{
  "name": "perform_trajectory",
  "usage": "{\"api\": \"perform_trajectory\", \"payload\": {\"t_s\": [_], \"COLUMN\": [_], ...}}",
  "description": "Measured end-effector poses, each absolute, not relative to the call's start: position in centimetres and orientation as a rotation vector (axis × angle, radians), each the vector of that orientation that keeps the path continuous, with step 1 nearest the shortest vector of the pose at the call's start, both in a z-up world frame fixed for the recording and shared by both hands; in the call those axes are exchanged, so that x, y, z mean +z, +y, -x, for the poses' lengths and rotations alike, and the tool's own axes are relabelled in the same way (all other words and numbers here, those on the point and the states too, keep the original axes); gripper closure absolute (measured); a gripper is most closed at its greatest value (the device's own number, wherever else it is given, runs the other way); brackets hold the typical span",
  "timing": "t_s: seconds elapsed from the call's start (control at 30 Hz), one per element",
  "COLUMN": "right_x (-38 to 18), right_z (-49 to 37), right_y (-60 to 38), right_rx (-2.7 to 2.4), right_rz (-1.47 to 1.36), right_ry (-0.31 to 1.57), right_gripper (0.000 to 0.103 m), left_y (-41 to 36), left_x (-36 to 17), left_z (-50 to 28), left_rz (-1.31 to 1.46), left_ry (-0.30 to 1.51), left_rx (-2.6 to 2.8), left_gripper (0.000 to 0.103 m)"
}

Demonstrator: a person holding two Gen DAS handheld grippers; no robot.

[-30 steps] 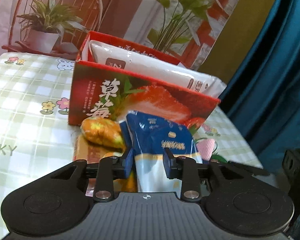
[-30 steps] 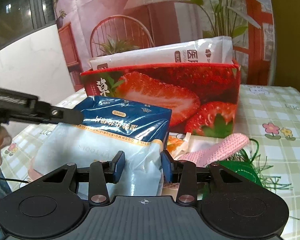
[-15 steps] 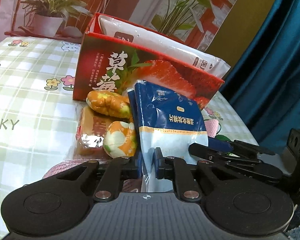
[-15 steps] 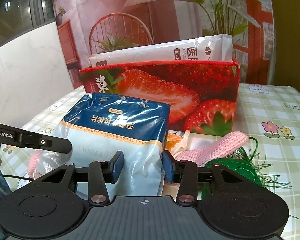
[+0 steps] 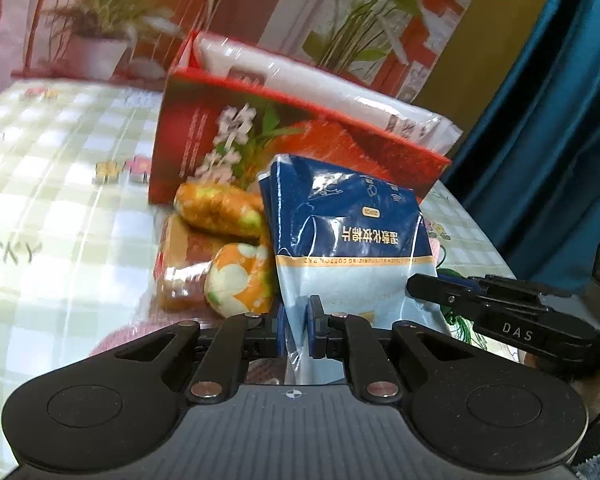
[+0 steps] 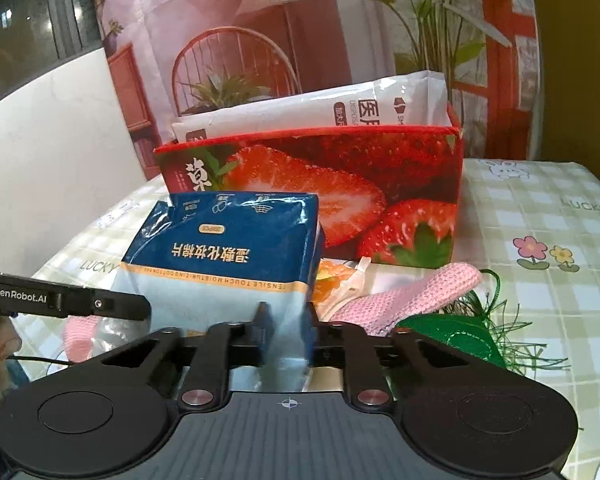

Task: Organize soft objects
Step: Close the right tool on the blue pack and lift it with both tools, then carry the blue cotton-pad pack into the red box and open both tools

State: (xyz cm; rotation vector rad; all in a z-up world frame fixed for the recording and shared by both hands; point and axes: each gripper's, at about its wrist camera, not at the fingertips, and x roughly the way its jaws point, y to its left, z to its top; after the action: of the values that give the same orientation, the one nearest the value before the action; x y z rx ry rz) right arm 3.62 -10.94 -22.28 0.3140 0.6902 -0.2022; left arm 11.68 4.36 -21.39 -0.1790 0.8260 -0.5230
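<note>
Between both claws, blue cotton-pad pack [image 5: 342, 240] upright, ahead strawberry box [image 6: 340, 184]; we keep left gripper [image 5: 296, 326] clamped on bottom edge, right gripper [image 6: 286, 332] closing on it, steadying floppy pack for lift into box

one blue pack [image 5: 344, 236], one strawberry box [image 6: 340, 184], two orange plush pieces [image 5: 220, 210]

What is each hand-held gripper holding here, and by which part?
Both grip the blue cotton-pad pack. The left hand-held gripper pinches its pale near edge; the right hand-held gripper is closing on the same pale end.
</note>
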Motion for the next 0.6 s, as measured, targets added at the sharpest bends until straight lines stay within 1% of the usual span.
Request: {"api": "perform_trajectory", "payload": {"t_s": [0.13,0.3,0.5,0.6], "right_x": [-20.9,-17.7,-14.2,-12.4], "right_z": [-3.5,-3.5,-5.6,-7.7], "right_y": [-11.1,-11.7,-13.8,-14.8], "right_rx": [-0.168,-0.13,-0.128,-0.137], "right_rz": [-0.275,-0.191,-0.171,-0.112], "right_ry": [0.656,0.599,0.574,0.541], "right_gripper": [0.092,0.093,0.093,0.093], "left_y": [4.3,3.7,2.3,1.8], "left_x": [-18.9,-15.3,-11.4,-9.4], "left_z": [-11.5,-12.4,-15.5,-17.7], "left_rz": [0.146,0.095,0.015,-0.008], "left_ry": [0.756,0.705,0.649,0.601], "left_rx": [-0.557,-0.6,-0.613,-0.594], "left_gripper": [0.092,0.092,0.092,0.092]}}
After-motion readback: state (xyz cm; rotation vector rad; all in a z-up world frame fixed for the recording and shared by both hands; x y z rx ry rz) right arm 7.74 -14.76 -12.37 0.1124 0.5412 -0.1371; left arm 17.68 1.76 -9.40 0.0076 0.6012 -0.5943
